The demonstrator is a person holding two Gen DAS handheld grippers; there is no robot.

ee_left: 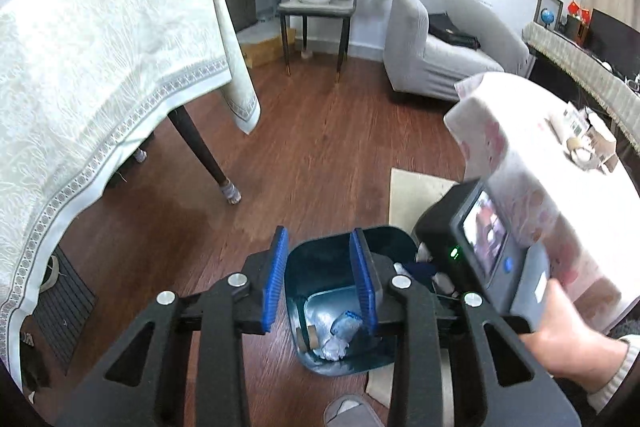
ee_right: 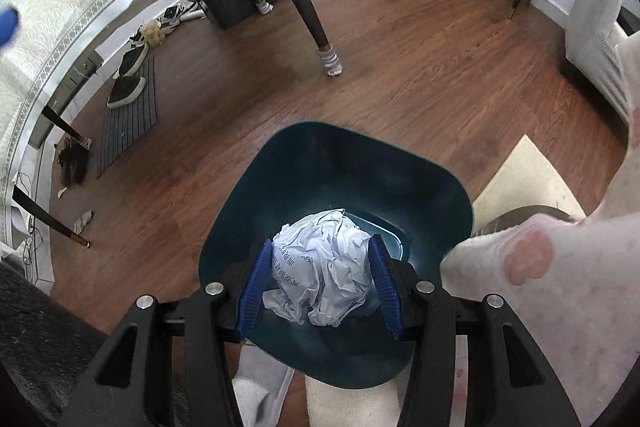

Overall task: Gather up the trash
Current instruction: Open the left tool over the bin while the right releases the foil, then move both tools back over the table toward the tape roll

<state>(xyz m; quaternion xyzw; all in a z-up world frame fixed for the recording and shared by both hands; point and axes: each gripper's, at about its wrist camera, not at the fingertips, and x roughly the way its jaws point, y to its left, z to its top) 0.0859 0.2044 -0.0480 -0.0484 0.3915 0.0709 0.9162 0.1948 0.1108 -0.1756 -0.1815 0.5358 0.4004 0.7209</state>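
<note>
A dark teal trash bin (ee_right: 320,163) stands on the wood floor; it also shows in the left wrist view (ee_left: 316,259). My right gripper (ee_right: 320,291) is shut on a crumpled white paper ball (ee_right: 320,267) and holds it over the bin's mouth. My left gripper (ee_left: 320,283) is open and empty, above the bin. Inside the bin lie crumpled white and blue wrappers (ee_left: 340,335) and a brown roll core (ee_left: 310,337). The right gripper's body with its lit screen (ee_left: 484,239) shows at the right in the left wrist view.
A table with a pale tablecloth (ee_left: 100,67) and dark legs (ee_right: 304,3) stands left. Shoes (ee_right: 128,75) and a dark mat (ee_right: 128,115) lie under it. A grey sofa (ee_left: 440,43), a chair (ee_left: 320,3) and a beige rug (ee_right: 524,183) are nearby.
</note>
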